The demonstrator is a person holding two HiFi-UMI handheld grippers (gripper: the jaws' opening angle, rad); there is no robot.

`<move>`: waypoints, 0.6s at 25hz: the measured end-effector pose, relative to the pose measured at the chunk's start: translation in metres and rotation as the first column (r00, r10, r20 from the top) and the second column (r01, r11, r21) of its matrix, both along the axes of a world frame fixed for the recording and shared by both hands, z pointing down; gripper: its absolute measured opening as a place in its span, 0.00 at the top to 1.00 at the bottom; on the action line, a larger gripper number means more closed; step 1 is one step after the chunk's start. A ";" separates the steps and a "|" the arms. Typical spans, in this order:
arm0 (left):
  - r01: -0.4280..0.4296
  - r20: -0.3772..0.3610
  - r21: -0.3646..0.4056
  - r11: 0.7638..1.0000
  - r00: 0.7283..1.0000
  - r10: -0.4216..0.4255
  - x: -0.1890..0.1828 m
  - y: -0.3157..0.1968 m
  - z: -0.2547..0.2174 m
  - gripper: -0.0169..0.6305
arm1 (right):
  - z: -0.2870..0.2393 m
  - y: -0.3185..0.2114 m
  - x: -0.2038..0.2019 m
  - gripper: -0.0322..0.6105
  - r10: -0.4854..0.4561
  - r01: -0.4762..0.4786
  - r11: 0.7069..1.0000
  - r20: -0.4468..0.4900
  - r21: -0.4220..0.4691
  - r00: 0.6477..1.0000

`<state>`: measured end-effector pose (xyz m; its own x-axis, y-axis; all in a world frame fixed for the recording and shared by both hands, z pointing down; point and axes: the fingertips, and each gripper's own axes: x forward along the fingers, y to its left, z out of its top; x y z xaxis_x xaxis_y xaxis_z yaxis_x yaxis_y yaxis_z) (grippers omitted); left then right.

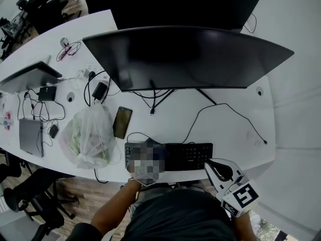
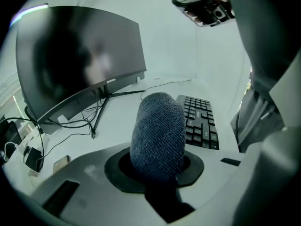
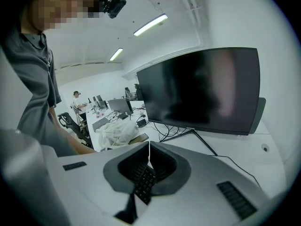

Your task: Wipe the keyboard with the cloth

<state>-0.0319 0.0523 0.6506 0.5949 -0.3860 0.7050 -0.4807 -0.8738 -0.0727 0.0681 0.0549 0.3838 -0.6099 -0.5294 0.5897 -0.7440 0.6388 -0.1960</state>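
White desk, curved monitor, left gripper jaws clamping grey cloth by keyboard, right gripper jaws closed, empty

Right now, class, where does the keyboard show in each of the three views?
Head view: keyboard at bottom centre.
Left gripper view: keyboard right of centre, beside the cloth.
Right gripper view: keyboard low centre, small.
Shared landmark: the curved monitor.
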 end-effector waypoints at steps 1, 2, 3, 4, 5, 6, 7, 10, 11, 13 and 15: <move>0.005 0.001 -0.017 1.000 1.000 -0.005 0.000 0.000 0.003 0.85 | 0.000 -0.001 0.000 0.93 0.000 0.000 1.000 0.000 0.000 1.000; 0.003 0.003 -0.025 1.000 1.000 -0.002 0.002 0.006 0.006 0.85 | 0.001 -0.001 0.001 0.93 0.002 -0.002 1.000 -0.001 -0.001 1.000; -0.001 0.005 -0.018 1.000 1.000 0.001 0.004 0.016 0.009 0.85 | 0.001 -0.002 0.003 0.93 0.005 -0.005 1.000 -0.004 -0.003 1.000; -0.006 0.008 -0.009 1.000 1.000 0.006 0.006 0.028 0.010 0.85 | 0.002 -0.003 0.005 0.93 0.009 -0.009 1.000 -0.007 -0.004 1.000; -0.015 0.007 -0.016 1.000 1.000 0.015 0.009 0.040 0.010 0.85 | 0.002 -0.005 0.008 0.93 0.014 -0.014 1.000 -0.009 -0.003 1.000; -0.032 0.001 -0.039 0.999 0.999 0.032 0.011 0.052 0.010 0.84 | 0.002 -0.007 0.011 0.93 0.021 -0.021 1.000 -0.009 -0.001 1.000; -0.059 -0.006 -0.070 0.996 0.998 0.059 0.015 0.065 0.009 0.84 | 0.002 -0.008 0.014 0.93 0.028 -0.028 1.000 -0.008 -0.001 1.000; -0.174 0.001 -0.112 0.978 0.984 0.175 0.026 0.096 0.006 0.84 | 0.001 -0.010 0.014 0.93 0.032 -0.032 0.999 -0.005 -0.004 0.999; -0.197 0.008 -0.101 0.975 0.980 0.199 0.028 0.096 0.005 0.84 | 0.000 -0.011 0.014 0.93 0.028 -0.028 1.000 -0.003 -0.004 1.000; -0.177 0.010 -0.056 0.983 0.984 0.178 0.028 0.074 0.002 0.84 | -0.001 -0.011 0.015 0.93 0.025 -0.025 1.000 -0.004 -0.007 1.000; -0.107 -0.003 -0.022 0.994 0.994 0.107 0.025 0.037 -0.003 0.84 | 0.001 -0.010 0.015 0.94 0.023 -0.023 1.000 -0.008 -0.015 1.000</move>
